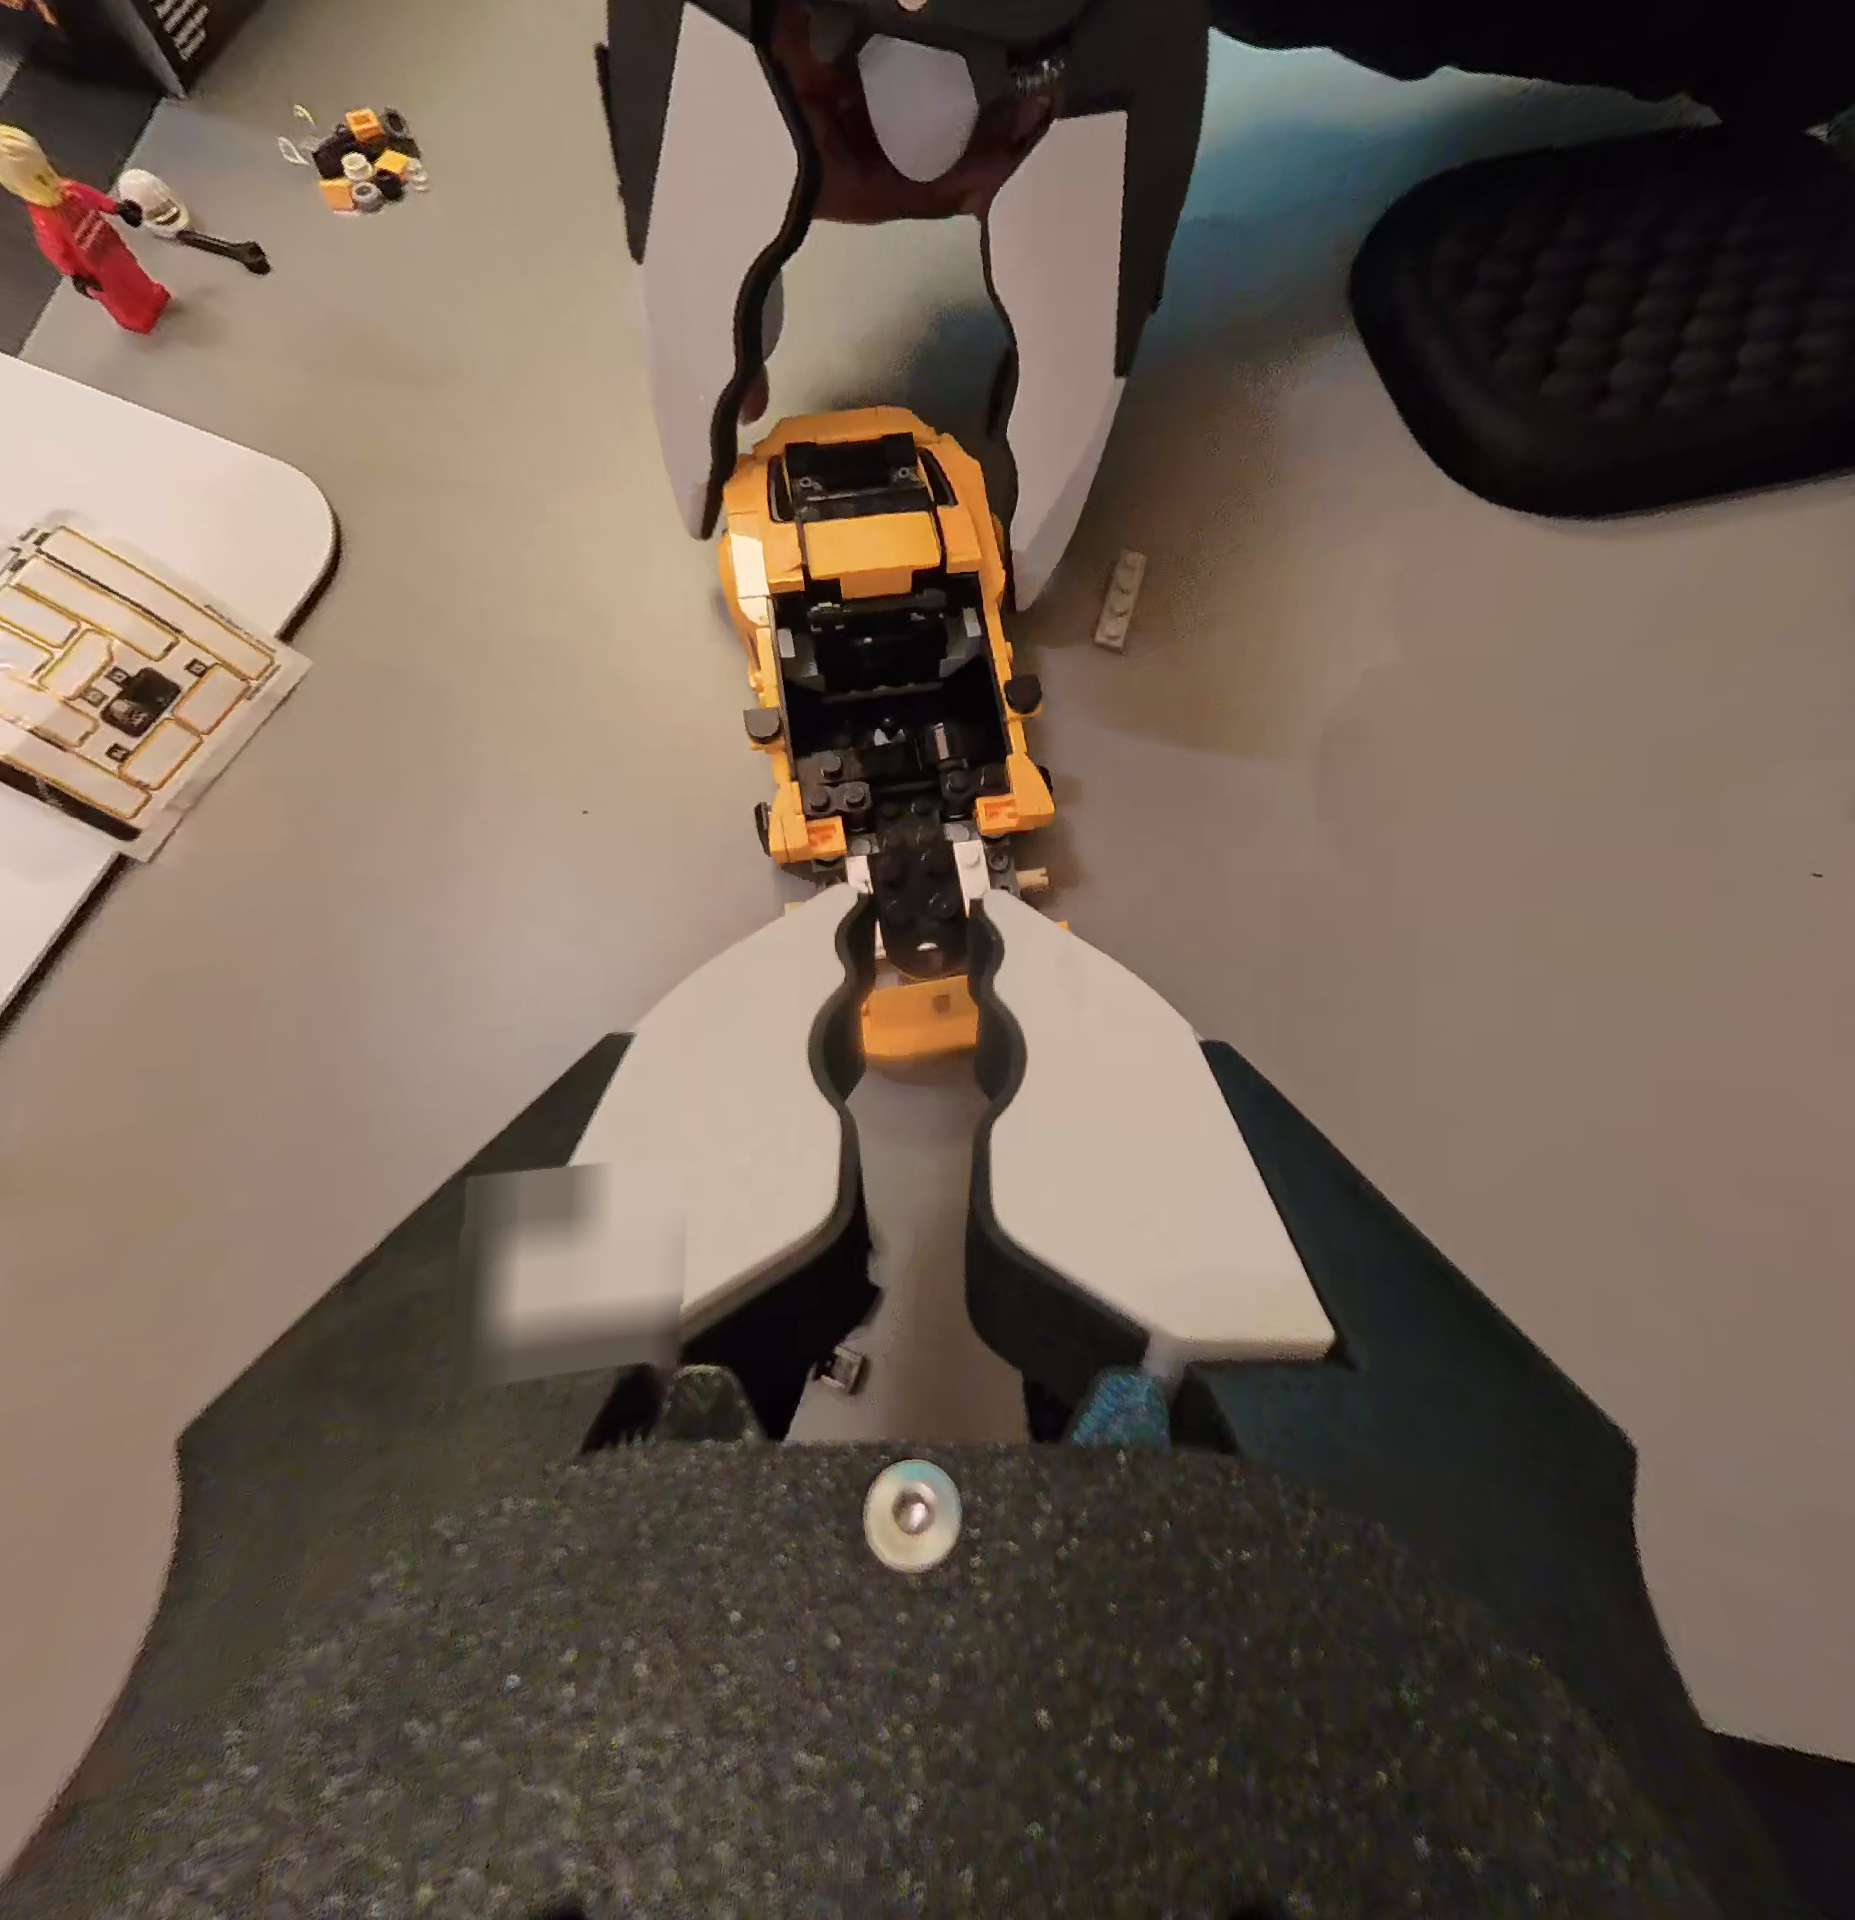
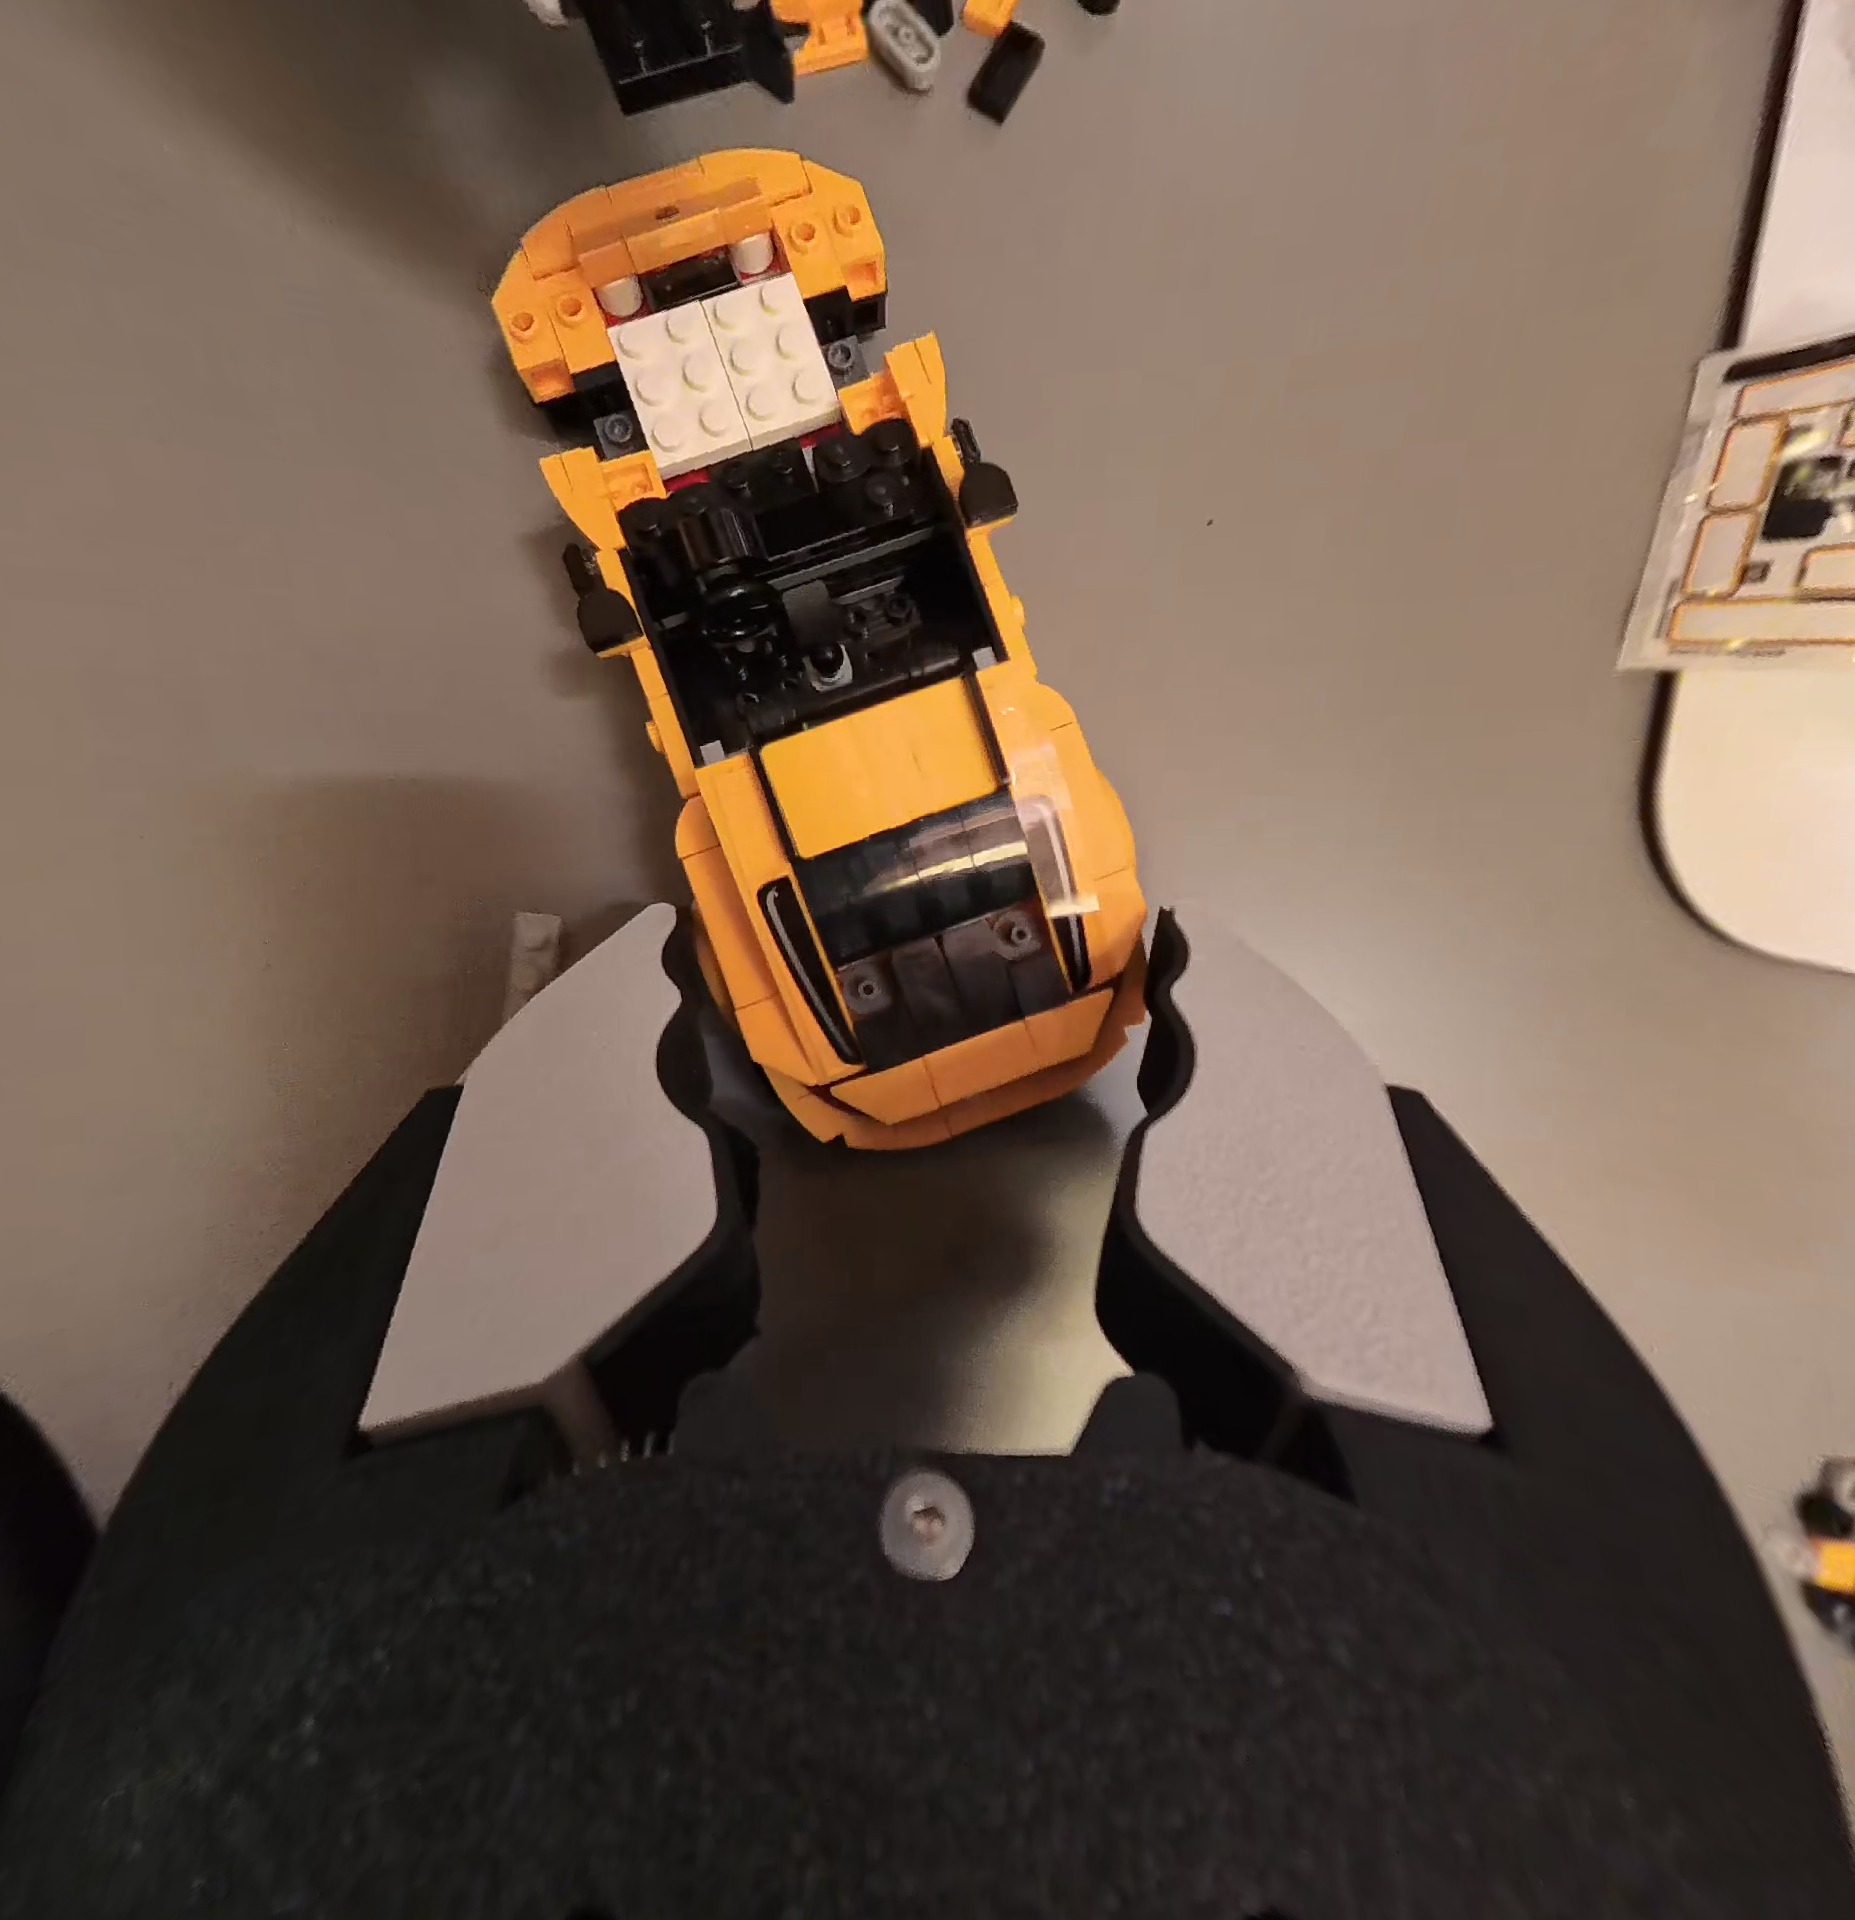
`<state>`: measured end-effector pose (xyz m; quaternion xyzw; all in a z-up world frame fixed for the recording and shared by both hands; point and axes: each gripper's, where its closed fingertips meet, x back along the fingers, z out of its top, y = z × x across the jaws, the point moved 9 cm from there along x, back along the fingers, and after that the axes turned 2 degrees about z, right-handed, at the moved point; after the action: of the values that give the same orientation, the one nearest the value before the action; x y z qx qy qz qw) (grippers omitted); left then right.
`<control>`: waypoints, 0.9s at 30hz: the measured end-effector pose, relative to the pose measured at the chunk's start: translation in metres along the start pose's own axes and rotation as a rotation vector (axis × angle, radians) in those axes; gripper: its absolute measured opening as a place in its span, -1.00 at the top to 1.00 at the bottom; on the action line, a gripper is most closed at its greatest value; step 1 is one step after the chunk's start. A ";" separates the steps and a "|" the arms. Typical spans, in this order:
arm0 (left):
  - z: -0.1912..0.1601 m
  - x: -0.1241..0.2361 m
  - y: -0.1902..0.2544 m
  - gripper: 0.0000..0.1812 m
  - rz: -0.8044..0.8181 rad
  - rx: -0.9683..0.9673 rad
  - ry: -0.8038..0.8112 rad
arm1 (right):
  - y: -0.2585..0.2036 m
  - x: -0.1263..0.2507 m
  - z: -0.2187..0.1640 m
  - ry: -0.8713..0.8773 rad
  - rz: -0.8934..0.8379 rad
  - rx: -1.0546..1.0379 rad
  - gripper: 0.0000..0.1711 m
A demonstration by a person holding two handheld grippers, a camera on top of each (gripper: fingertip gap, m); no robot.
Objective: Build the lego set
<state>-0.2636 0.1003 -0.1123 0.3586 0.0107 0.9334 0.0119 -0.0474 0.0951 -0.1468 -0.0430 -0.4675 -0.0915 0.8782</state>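
A yellow-orange lego car with an open black cockpit lies on the grey table, also in the right wrist view. My left gripper is shut on a small black studded plate and holds it over the car's front end. My right gripper has its fingers against both sides of the car's rear; it shows at the top of the left wrist view. White bricks sit on the car's front.
A red minifigure, a black wrench and a pile of small pieces lie far left. A sticker sheet rests on a white board. A tan plate lies beside the car. A black mesh pad is right. One gripper's finger ends stand about 12 cm off the other's.
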 end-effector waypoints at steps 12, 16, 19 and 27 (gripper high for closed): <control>-0.004 -0.008 0.020 0.82 -0.070 -0.092 -0.014 | -0.056 -0.005 0.009 -0.012 -0.064 -0.108 0.04; -0.006 -0.006 0.022 0.82 -0.090 -0.105 -0.004 | -0.058 -0.001 0.008 0.035 -0.081 -0.154 0.05; -0.009 -0.005 0.021 0.82 -0.101 -0.114 -0.001 | -0.064 0.011 0.006 0.086 -0.077 -0.179 0.02; -0.011 -0.012 0.025 0.82 -0.117 -0.139 -0.074 | -0.080 0.022 -0.005 0.189 -0.111 -0.237 0.08</control>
<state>-0.2623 0.0753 -0.1284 0.3898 -0.0336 0.9157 0.0916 -0.0479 0.0137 -0.1322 -0.1116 -0.3702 -0.1980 0.9007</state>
